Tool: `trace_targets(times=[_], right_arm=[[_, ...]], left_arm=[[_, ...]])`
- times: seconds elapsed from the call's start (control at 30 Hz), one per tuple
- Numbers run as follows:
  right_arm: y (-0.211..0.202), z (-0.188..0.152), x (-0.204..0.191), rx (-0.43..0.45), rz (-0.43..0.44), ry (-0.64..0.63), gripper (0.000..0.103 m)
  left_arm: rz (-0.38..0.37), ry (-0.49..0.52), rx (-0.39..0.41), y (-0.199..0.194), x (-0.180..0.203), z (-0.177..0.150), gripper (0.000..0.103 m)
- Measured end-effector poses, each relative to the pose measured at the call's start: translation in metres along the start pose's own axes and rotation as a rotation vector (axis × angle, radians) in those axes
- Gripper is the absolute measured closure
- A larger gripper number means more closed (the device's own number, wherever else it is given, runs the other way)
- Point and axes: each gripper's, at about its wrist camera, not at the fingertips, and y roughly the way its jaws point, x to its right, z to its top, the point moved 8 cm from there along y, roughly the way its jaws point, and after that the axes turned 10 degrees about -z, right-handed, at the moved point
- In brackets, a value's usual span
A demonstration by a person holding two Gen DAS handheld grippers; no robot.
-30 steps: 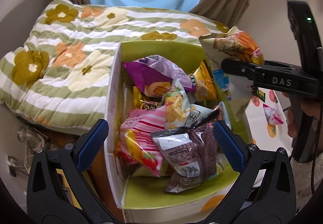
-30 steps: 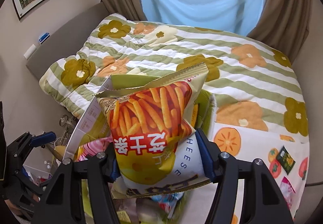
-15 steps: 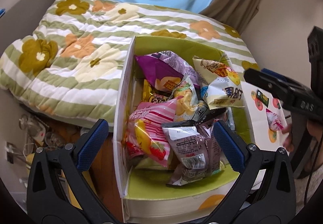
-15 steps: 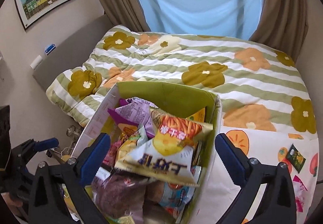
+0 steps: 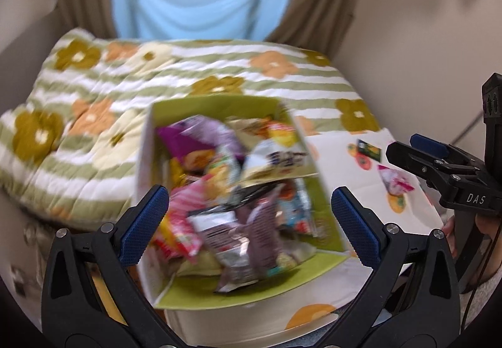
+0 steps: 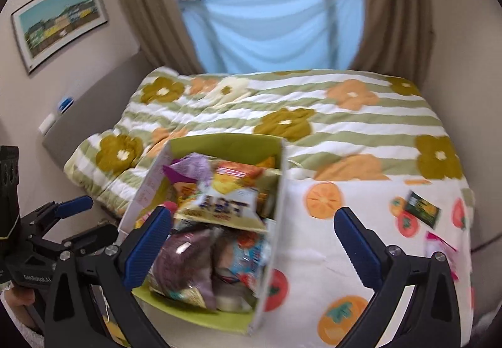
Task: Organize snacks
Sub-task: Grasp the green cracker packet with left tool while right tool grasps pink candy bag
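Note:
A green-lined cardboard box stands on the bed's near edge, full of several snack bags. On top lies the orange-and-white fries bag; a brownish-purple bag lies at the front. My left gripper hangs open above the box's near end, holding nothing. Open and empty too, my right gripper hovers over the box's right wall; it also shows at the right edge of the left wrist view. A small dark green packet and a pink packet lie on the fruit-print cloth.
The white cloth with orange fruit prints covers the bed right of the box. A striped flower quilt spreads behind. Curtains and a window stand at the back, a framed picture on the left wall. A hand grips the right tool.
My right gripper opened and let the fries bag drop onto the pile in the box, then drew back and to the right. Both grippers have pulled away and up from the box.

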Motion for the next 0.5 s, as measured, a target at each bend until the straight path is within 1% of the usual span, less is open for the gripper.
trace_targets(times=[0.1,0.17,0.23,0.37,0.5], right_arm=[[-0.015,-0.007,0.031,0.012,-0.08,0.05,0.0],[-0.025,-0.011,0.056,0.022,-0.155,0.08,0.0],[-0.031,-0.016,0.081,0.014,-0.218,0.1,0.0],[-0.038,-0.025,0.13,0.001,-0.287,0.159,0.0],[-0.031,-0.035,0.177,-0.031,-0.337,0.199,0.0]], left_arm=[[-0.033,0.067,-0.006,0.009,0.026,0.01,0.001],[-0.058,0.115,-0.01,0.02,0.048,0.019,0.001],[-0.084,0.161,-0.017,0.031,0.069,0.028,0.0],[-0.138,0.257,-0.056,0.068,0.119,0.048,0.001],[-0.174,0.347,-0.117,0.116,0.164,0.065,0.001]])
